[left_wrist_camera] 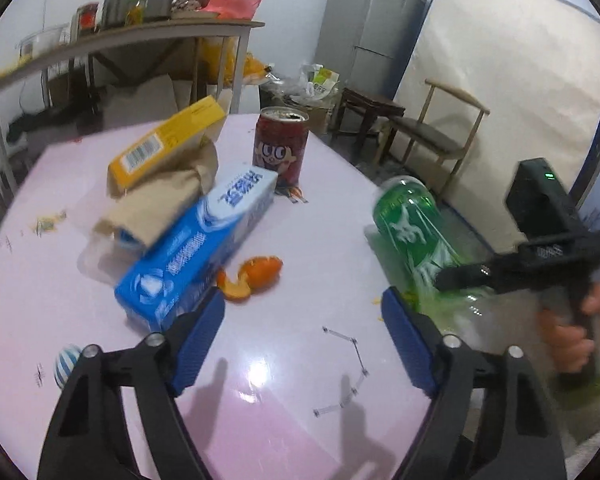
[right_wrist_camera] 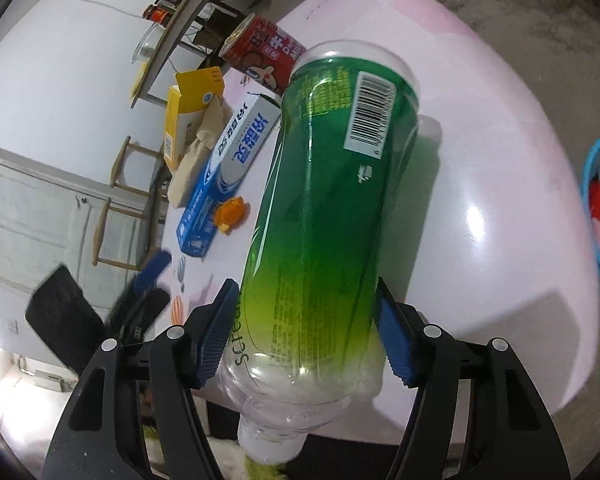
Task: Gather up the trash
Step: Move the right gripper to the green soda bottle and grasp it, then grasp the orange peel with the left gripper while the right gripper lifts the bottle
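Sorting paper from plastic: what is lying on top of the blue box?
A crumpled brown paper bag drapes over the far end of the blue box, with a yellow box leaning on it. What the bag covers is hidden.

Overhead glare on table (left_wrist_camera: 260,372), fisheye edges, motion blur

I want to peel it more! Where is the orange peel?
The orange peel lies on the pink table, beside the near end of the blue toothpaste box, in front of the red can.
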Demonstrator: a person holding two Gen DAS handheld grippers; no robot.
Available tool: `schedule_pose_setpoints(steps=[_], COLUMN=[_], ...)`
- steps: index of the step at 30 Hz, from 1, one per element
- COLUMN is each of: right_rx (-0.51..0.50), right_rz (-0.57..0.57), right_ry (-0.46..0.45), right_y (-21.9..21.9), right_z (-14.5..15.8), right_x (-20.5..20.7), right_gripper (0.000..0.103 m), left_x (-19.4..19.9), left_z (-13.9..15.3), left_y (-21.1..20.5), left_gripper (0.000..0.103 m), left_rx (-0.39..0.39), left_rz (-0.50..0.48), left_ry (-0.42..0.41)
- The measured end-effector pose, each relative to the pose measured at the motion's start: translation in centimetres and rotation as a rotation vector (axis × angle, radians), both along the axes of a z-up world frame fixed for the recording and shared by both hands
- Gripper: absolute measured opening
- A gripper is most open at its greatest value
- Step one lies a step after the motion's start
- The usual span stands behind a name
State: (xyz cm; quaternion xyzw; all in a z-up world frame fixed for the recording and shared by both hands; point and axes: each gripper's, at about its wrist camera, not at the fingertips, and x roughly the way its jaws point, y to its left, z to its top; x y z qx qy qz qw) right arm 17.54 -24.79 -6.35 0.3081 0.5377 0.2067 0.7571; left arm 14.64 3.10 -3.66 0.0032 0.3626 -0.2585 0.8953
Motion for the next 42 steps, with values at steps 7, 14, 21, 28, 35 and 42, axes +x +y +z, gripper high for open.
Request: schedule_pose_setpoints(steps=[7,14,21,28,35,42], right_rx=[0.055,0.104,0.129,0.155,0.166,0.194], right_rz=[-0.003,-0.007,-0.006,-0.027,-0.051,-0.078], right_ry=[-0.020,-0.036,-0.043,-0.047,-0.053,-0.071], right_y=[-0.6,-1.7,-2.2,-2.9,-3.4,-4.1], right_z=[-0.6,-1.2,-1.4,-1.7,-1.6,-1.1], right_x=[-0.3,-0.6,-0.9,-1.3,-1.8,-2.7], right_gripper=[0.061,0.061,0.061,0.059,0.057,0.057], left_x=[4.1,6.2,7.2,6.7,5.8,4.2], left_z=[-1.5,-3.8,-4.5,-4.6,-4.2,-2.2], left_y=[-2.8,-4.8,-4.6,-4.9,-4.9,-4.1], left_gripper=[0.055,0.034,0.019,0.014,0.009,0.008], left_rx=[0.123,0.276,0.327,0.361,0.352,0.280], left_rz=[-0.029,-0.016,0.034,0.041,0.045,0.047], left_ry=[0.005,0.030,0.039,0.018,0.000,-0.015])
